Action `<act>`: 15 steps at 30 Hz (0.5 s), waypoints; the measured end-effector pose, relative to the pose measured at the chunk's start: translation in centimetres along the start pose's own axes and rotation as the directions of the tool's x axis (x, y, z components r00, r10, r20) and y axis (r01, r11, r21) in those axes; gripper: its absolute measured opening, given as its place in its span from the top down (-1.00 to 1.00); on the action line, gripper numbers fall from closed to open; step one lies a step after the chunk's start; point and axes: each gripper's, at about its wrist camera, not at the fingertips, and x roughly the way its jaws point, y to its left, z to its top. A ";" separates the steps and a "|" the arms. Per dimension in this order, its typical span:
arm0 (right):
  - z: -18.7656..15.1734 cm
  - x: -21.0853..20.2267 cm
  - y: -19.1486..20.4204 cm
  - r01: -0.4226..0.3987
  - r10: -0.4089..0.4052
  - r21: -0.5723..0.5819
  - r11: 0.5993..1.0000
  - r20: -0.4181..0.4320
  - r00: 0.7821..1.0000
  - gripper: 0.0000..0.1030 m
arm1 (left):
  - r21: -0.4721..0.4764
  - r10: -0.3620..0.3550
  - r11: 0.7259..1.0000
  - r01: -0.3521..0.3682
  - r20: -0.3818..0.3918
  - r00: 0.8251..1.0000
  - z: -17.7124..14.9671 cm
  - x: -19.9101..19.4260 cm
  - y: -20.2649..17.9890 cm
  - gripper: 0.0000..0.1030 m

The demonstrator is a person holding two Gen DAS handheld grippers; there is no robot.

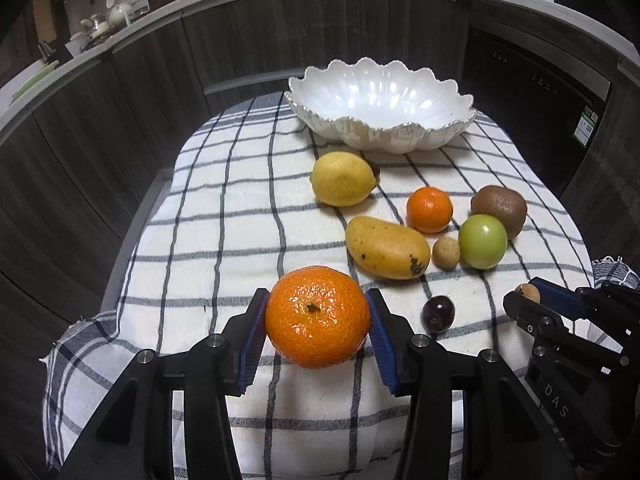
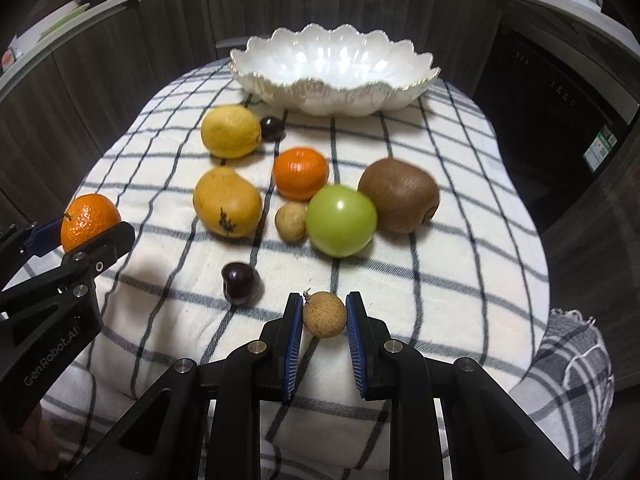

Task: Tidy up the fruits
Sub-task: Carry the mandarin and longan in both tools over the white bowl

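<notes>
Two wrist views over a desk covered w/ a white-and-dark checked cloth (image 1: 224,216). Left hand-held gripper (image 1: 318,320) is clamped on a large mandarin (image 1: 318,316), blue pads pressing both sides, stem end facing the camera; the fruit appears lifted off the cloth. Right hand-held gripper (image 2: 324,316) is closed tight on a small tan longan (image 2: 324,314) w/ a bit of stem, near the front of the cloth. At the far end sits a white scalloped bowl (image 2: 336,92), no fruit inside. Between bowl and grippers lie the loose fruits: a lemon (image 2: 231,131) w/ a dark cherry (image 2: 272,127) touching its right side, a smaller mandarin (image 2: 301,173), a yellow mango (image 2: 227,201) w/ dark specks, a second longan (image 2: 291,222) just beside a green round fruit (image 2: 342,221), poss. an apple, which touches a brown kiwi (image 2: 398,196). Another dark cherry (image 2: 239,282) lies left of the right gripper, near it but apart. Behind the desk, dark wood-grain cabinet fronts (image 1: 120,120) under a pale worktop w/ kitchen clutter.
</notes>
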 end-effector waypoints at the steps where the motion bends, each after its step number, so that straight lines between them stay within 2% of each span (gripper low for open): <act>1: 0.2 -0.2 -0.2 0.001 -0.001 0.003 1.000 0.006 1.000 0.55 | 0.002 0.001 1.000 -0.001 0.004 1.000 0.2 -0.2 -0.1 0.08; 15: 3.4 -2.6 -1.6 0.008 -0.014 0.057 0.998 0.095 0.995 0.55 | -0.042 0.011 0.999 -0.009 0.066 0.998 3.4 -1.8 -0.1 0.08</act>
